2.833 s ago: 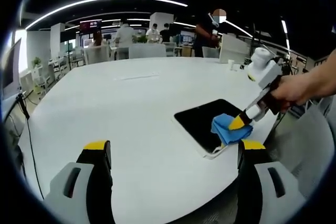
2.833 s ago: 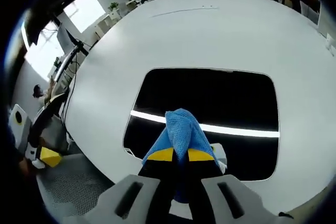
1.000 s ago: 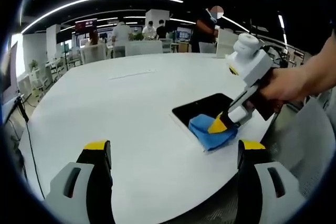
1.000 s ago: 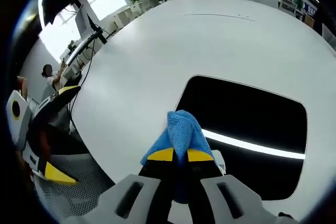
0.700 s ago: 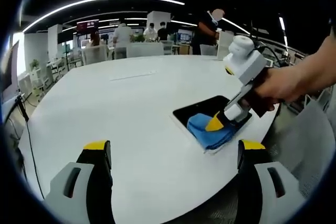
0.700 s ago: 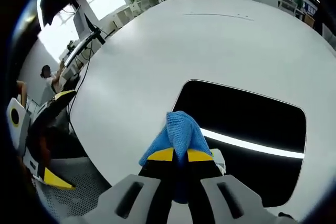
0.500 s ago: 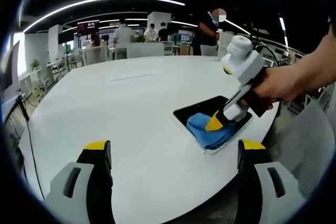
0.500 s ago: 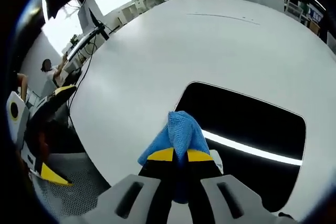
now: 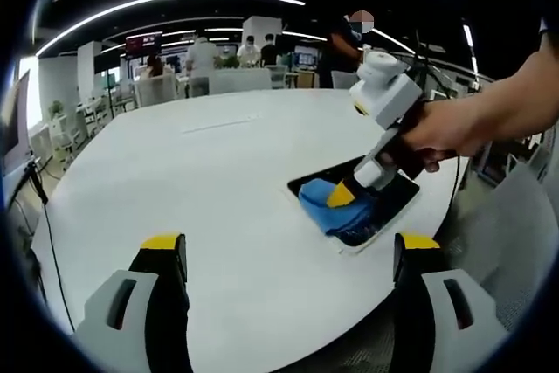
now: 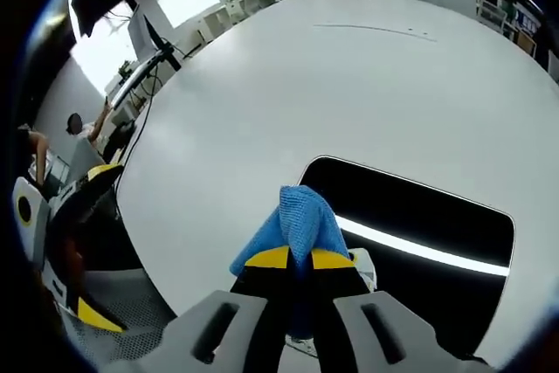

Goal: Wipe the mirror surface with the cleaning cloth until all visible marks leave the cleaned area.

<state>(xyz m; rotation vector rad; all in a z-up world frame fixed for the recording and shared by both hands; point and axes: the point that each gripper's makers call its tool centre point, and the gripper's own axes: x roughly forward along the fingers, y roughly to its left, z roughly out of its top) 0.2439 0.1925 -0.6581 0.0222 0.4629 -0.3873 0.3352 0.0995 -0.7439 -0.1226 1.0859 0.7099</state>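
The right tongs were clenched on the crumpled blue microfibre cleaning cloth, pressing it onto the near left corner of the flat, dark, rounded-rectangle mirror, which lay on the large round white bench close to its near right edge. In the right gripper view the unwiped glass stretched away from the cloth to the right and far side, its long axis running left to right across the view, so by my judgement the coming stroke would have to travel rightward along that axis. No marks could be made out on the glass. The left tongs hung released, jaws well apart, over the bench's near edge, the mirror well off to their right; the right hand was plainly the nearer one. Counted: one mirror, one cloth, two tongs, one bench; several people stood far off in the room
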